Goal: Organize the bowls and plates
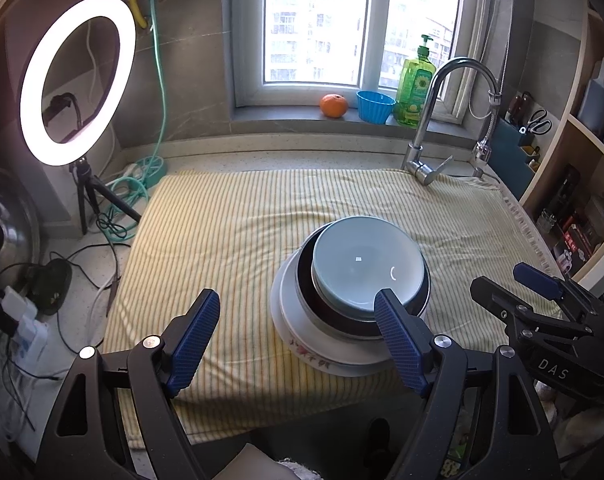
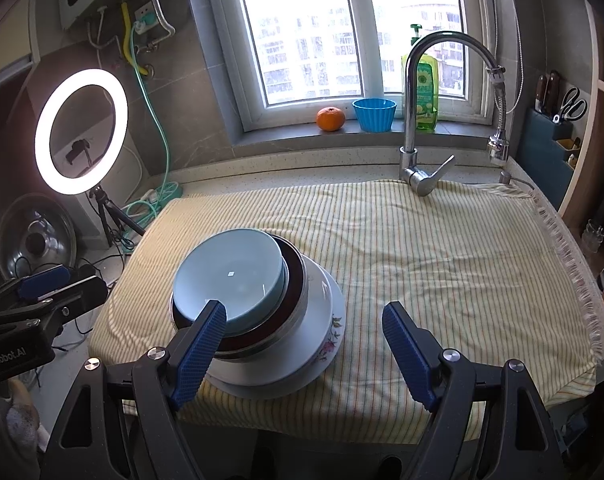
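A stack of dishes stands on the striped cloth (image 1: 230,232). A light blue bowl (image 1: 365,268) sits on top, inside a dark red metal-rimmed bowl (image 1: 309,300), on a white floral plate (image 1: 298,344). The same stack shows in the right wrist view: blue bowl (image 2: 230,272), dark bowl (image 2: 290,304), plate (image 2: 325,336). My left gripper (image 1: 298,344) is open and empty, its right finger in front of the stack's near edge. My right gripper (image 2: 305,352) is open and empty, its left finger in front of the stack. The right gripper also shows at the right in the left wrist view (image 1: 541,300).
A faucet (image 1: 433,120) stands at the back right of the cloth. An orange (image 1: 333,105), a blue cup (image 1: 375,106) and a green soap bottle (image 1: 415,84) sit on the windowsill. A ring light (image 1: 78,80), cables and a pot lid (image 1: 2,232) are at the left. Shelves (image 1: 573,184) stand right.
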`<action>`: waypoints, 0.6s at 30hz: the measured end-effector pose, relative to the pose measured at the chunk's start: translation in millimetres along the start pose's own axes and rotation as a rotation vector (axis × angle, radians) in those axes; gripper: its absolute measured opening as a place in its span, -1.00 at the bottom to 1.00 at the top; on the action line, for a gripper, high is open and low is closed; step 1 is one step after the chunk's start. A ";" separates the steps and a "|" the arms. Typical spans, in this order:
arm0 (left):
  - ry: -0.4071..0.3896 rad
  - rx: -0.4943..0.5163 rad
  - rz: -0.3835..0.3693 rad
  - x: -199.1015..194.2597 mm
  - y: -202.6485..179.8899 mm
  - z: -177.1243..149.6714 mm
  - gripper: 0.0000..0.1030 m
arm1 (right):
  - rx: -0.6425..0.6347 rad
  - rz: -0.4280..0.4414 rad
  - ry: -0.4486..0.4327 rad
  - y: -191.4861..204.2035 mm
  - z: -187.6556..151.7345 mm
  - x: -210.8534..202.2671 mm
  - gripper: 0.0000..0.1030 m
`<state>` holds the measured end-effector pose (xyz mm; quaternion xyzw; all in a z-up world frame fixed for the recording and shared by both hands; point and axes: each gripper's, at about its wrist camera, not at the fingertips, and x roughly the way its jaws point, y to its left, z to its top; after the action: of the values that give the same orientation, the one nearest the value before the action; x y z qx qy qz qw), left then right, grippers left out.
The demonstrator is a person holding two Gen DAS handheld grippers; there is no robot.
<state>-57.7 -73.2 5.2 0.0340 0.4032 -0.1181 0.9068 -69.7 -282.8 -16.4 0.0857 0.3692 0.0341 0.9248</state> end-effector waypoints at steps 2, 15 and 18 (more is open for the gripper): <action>0.000 0.001 0.001 0.0 -0.2 0.1 0.55 | 0.000 -0.001 0.000 -0.6 0.2 0.4 0.50; -0.013 0.010 0.006 2.8 -1.4 2.3 0.55 | -0.003 -0.004 0.006 -1.7 2.0 4.8 0.50; -0.020 0.012 0.009 2.1 -1.9 3.5 0.55 | -0.001 -0.005 0.008 -2.8 2.5 6.3 0.50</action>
<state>-54.2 -76.0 6.0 0.0402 0.3932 -0.1167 0.9111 -63.4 -285.1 -19.4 0.0842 0.3732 0.0324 0.9234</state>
